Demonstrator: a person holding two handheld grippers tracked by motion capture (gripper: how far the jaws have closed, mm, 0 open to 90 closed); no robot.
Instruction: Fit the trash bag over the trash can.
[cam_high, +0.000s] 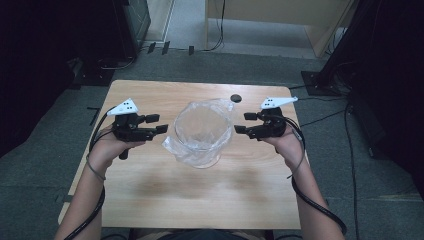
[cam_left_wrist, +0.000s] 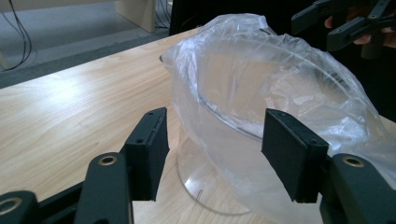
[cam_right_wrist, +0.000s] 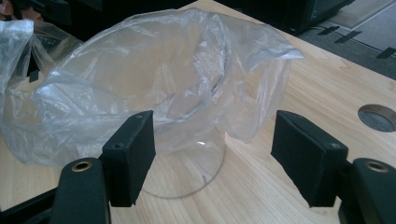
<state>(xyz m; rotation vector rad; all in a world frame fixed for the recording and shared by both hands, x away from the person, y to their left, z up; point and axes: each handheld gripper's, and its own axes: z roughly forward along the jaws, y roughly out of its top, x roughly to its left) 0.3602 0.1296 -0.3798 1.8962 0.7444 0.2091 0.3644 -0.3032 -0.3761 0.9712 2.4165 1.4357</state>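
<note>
A clear round container (cam_high: 202, 131) stands at the middle of the wooden table (cam_high: 150, 185), lined with a thin transparent plastic bag (cam_high: 192, 150) that drapes over its rim. My left gripper (cam_high: 162, 123) sits just left of it, jaws open and pointing at it. My right gripper (cam_high: 241, 122) mirrors it on the right, also open. In the left gripper view the bag (cam_left_wrist: 261, 79) bulges beyond the open left gripper (cam_left_wrist: 215, 140), apart from the pads, with the right gripper (cam_left_wrist: 336, 23) behind. In the right gripper view the right gripper (cam_right_wrist: 212, 140) frames the bag (cam_right_wrist: 154, 70) and container base (cam_right_wrist: 187, 172), touching neither.
A round cable hole (cam_high: 236, 98) lies in the table near its far edge, to the right of the container; it is also in the right gripper view (cam_right_wrist: 378, 116). Cables and dark equipment stands ring the table on the grey floor. Bare tabletop stretches toward the person.
</note>
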